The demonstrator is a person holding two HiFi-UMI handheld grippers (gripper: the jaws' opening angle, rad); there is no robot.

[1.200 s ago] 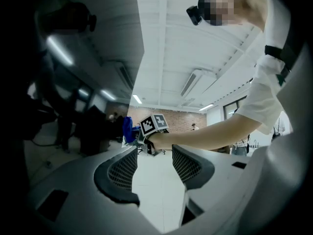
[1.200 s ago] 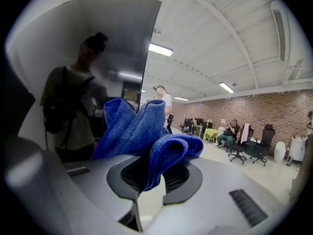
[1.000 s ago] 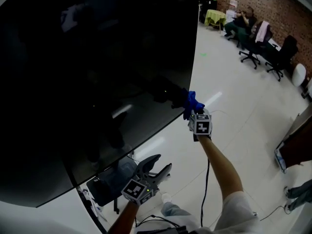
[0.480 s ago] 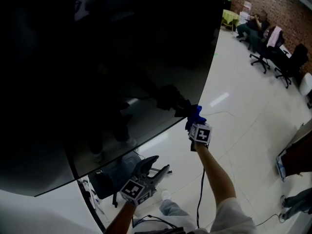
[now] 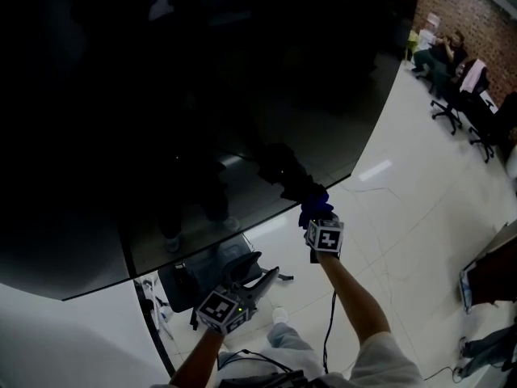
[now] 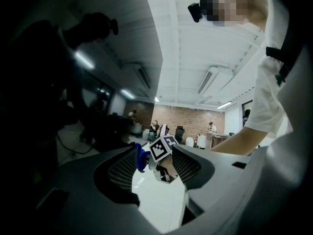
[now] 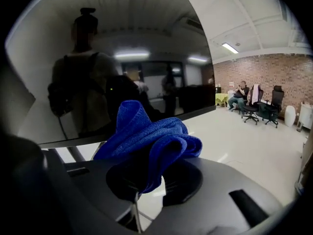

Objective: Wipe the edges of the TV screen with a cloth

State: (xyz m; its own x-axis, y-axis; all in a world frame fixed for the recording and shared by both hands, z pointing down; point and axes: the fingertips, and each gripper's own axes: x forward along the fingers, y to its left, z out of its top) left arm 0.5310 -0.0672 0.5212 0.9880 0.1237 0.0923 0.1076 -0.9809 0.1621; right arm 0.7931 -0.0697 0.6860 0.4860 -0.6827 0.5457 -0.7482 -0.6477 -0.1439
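The large black TV screen (image 5: pixel 186 111) fills the upper left of the head view. Its bottom edge (image 5: pixel 242 226) slopes up toward the lower right corner (image 5: pixel 354 174). My right gripper (image 5: pixel 317 219) is shut on a bunched blue cloth (image 5: pixel 313 205), which presses against that bottom edge a little left of the corner. In the right gripper view the blue cloth (image 7: pixel 146 141) bulges out of the right gripper (image 7: pixel 154 176) in front of the TV screen (image 7: pixel 98 67). My left gripper (image 5: pixel 257 272) hangs lower, below the screen, open and empty. The left gripper (image 6: pixel 155 168) frames the right gripper's marker cube (image 6: pixel 163 148).
The TV stand's dark post (image 5: pixel 149 330) and a dark base or chair (image 5: pixel 194 285) sit under the screen. A black cable (image 5: pixel 331 330) hangs beside my right arm. Office chairs (image 5: pixel 477 111) and seated people are far off by the brick wall. A dark cabinet (image 5: pixel 489 269) stands at right.
The right gripper with the cloth has slid left along the bottom edge, away from the lower right corner. The left gripper has stayed low and open.
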